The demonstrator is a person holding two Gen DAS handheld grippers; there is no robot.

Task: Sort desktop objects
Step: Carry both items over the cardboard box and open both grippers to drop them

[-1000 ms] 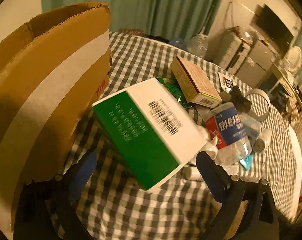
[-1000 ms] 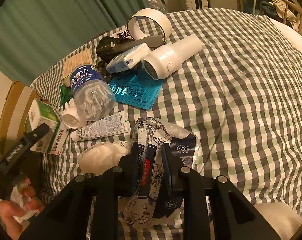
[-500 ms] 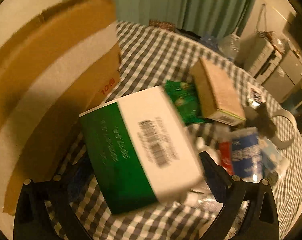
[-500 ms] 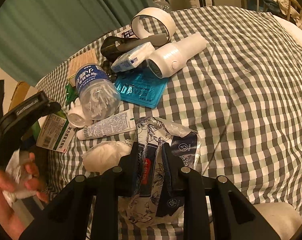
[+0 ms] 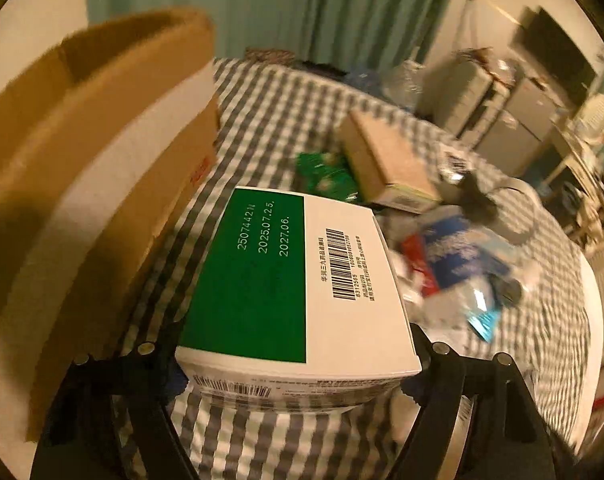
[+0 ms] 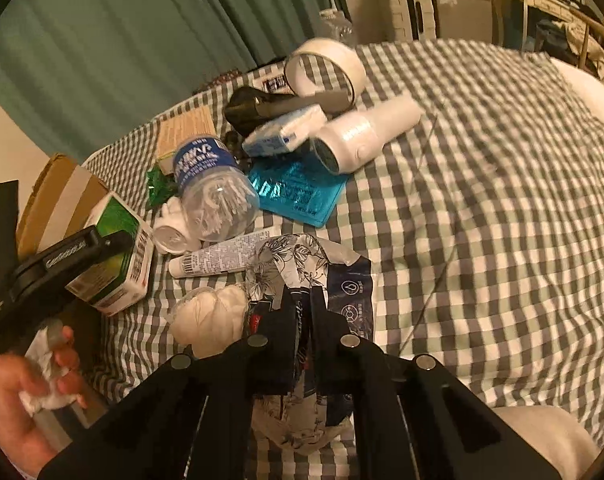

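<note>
With your left gripper (image 5: 297,364) just closing onto the green-and-white box (image 5: 297,280) and your right gripper (image 6: 304,316) pinched on the floral packet (image 6: 302,264), keep the box level and lift clear toward the cardboard carton (image 5: 89,168) at its left.

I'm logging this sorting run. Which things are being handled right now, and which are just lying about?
In hand:
- green and white box, in the left gripper
- floral packet, in the right gripper

Lying about:
- water bottle
- tape roll
- blue pouch
- tube

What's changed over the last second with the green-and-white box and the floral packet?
The left gripper has just closed its fingers around the green-and-white box, which now sits squarely between them. The right gripper tightened on the floral packet. The water bottle, tube and cardboard box stayed put.
</note>
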